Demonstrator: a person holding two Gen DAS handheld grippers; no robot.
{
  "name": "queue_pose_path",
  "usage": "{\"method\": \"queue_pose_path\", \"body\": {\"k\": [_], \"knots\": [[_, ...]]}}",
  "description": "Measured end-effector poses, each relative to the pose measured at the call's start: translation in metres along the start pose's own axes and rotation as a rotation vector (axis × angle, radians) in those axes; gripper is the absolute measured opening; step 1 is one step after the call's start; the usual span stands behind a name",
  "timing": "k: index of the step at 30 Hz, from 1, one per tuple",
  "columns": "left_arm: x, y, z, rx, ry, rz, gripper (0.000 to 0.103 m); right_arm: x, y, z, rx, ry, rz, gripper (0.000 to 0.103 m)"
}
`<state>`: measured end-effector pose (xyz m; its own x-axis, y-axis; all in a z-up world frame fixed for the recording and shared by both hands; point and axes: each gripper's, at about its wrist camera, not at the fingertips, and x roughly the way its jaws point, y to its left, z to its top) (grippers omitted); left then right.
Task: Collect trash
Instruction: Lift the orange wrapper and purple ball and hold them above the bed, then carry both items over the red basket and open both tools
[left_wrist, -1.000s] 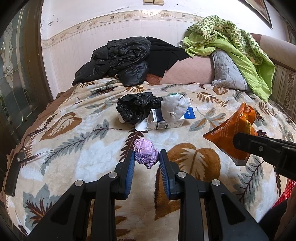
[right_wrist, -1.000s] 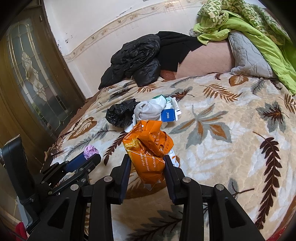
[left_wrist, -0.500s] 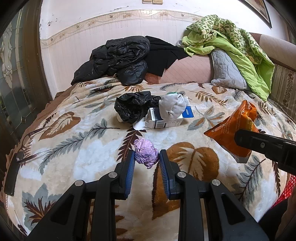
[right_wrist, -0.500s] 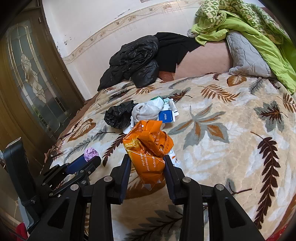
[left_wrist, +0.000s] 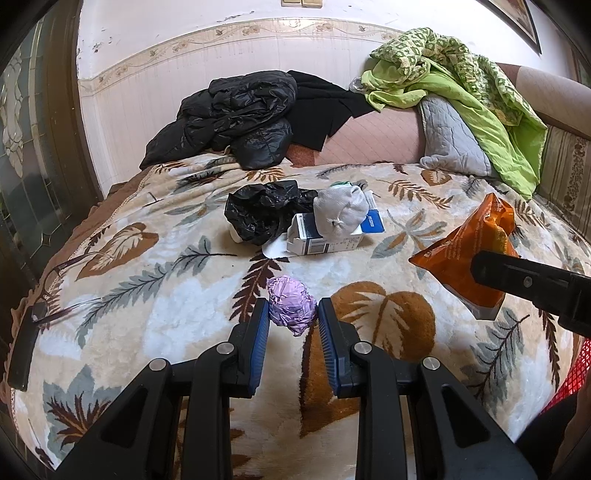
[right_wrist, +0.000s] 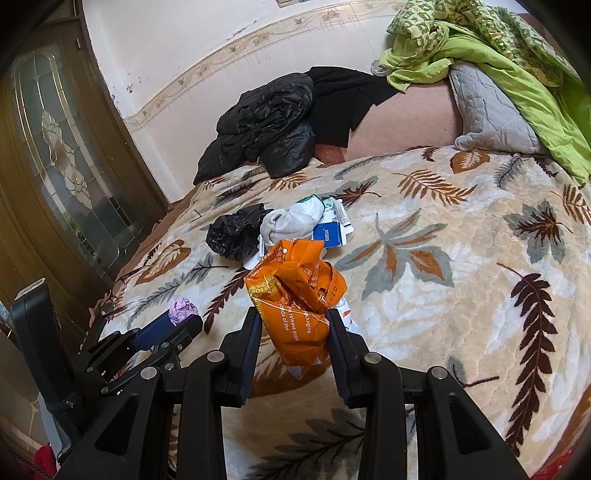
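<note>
Above the leaf-patterned plush bedspread (left_wrist: 155, 310), the left gripper (left_wrist: 291, 321) pinches a light, crushable crumpled lilac paper ball (left_wrist: 291, 309) mid-body, while the right gripper (right_wrist: 291, 325) clamps a slippery, crinkly orange plastic wrapper (right_wrist: 295, 291) across its bunched lower half.

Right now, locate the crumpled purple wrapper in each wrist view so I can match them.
Left wrist view: the purple wrapper sits low at centre, pinched between the left gripper's blue pads.
Right wrist view: it appears small at lower left, at the tip of the left gripper.
Shared landmark: the crumpled black plastic bag on the leaf-patterned blanket, beyond the wrapper in both.
</note>
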<state>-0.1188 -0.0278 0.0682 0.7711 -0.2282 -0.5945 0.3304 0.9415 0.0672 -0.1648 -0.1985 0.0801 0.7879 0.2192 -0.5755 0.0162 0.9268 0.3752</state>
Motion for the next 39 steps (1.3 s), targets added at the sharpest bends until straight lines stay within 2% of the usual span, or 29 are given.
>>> {"method": "queue_pose_path", "body": {"k": [7, 10, 16, 23, 29, 34, 39], "knots": [[0.000, -0.003, 0.000, 0.002, -0.002, -0.025, 0.026, -0.008, -0.007, 0.002, 0.021, -0.014, -0.013, 0.038], [-0.003, -0.002, 0.003, -0.017, -0.012, -0.086, 0.026, -0.015, -0.015, 0.003, 0.063, -0.026, -0.008, 0.038], [-0.013, -0.021, 0.004, 0.025, -0.029, -0.201, 0.026, -0.041, -0.034, -0.002, 0.132, -0.052, -0.006, 0.038], [-0.029, -0.052, 0.005, 0.052, -0.007, -0.306, 0.026, -0.098, -0.062, -0.018, 0.168, -0.095, -0.030, 0.038], [-0.054, -0.110, 0.008, 0.147, -0.006, -0.433, 0.026, -0.164, -0.110, -0.038, 0.243, -0.152, -0.120, 0.038], [-0.072, -0.179, 0.010, 0.225, 0.032, -0.616, 0.026, -0.231, -0.166, -0.068, 0.355, -0.195, -0.250, 0.038], [-0.088, -0.257, 0.002, 0.321, 0.105, -0.793, 0.026, -0.283, -0.205, -0.099, 0.444, -0.219, -0.365, 0.038]]}}
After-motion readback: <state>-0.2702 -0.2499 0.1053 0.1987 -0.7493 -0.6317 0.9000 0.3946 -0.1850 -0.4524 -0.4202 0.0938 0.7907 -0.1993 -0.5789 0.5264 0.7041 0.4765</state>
